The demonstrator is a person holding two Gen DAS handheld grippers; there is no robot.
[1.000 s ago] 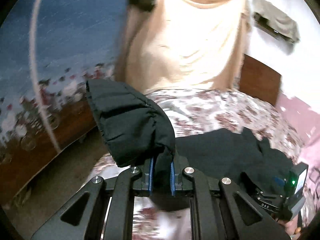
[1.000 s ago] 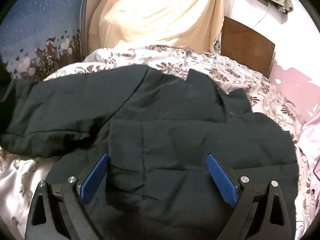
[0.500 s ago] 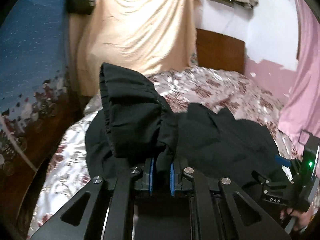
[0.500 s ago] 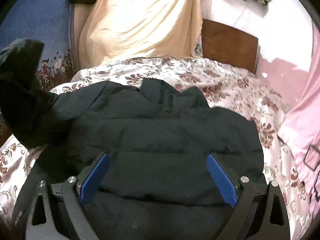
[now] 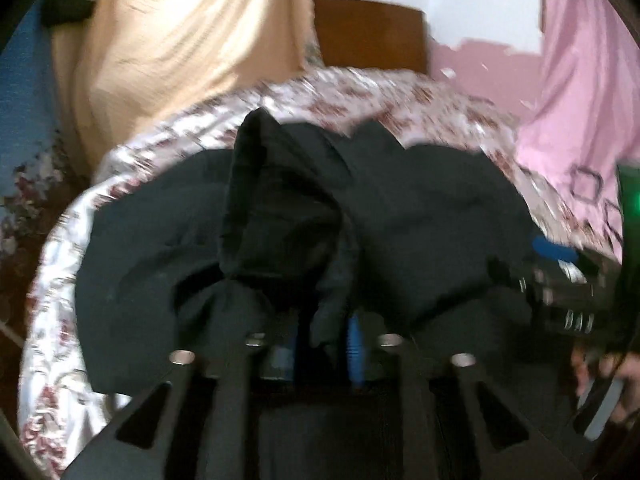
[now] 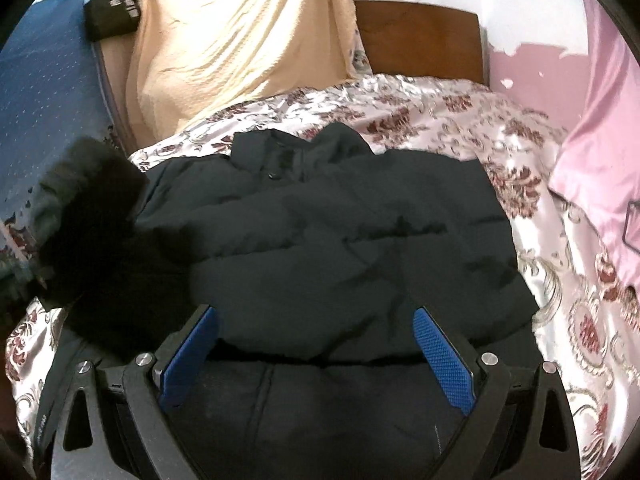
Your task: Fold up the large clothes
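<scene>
jacket point(image 6: 340, 240) on bed | left gripper point(image 5: 322, 334) pinching sleeve | right gripper point(image 6: 316, 354) spread

I see a bed w/ floral satin cover point(image 6: 420, 120), brown wood headboard point(image 6: 420, 40) vs white wall. Cream cloth point(image 6: 240, 40) hangs at left, black bag point(image 6: 112, 12) beside it on blue dotted fabric point(image 6: 40, 92). Pink curtain point(image 6: 600, 120) on right. Light bright, even.
</scene>
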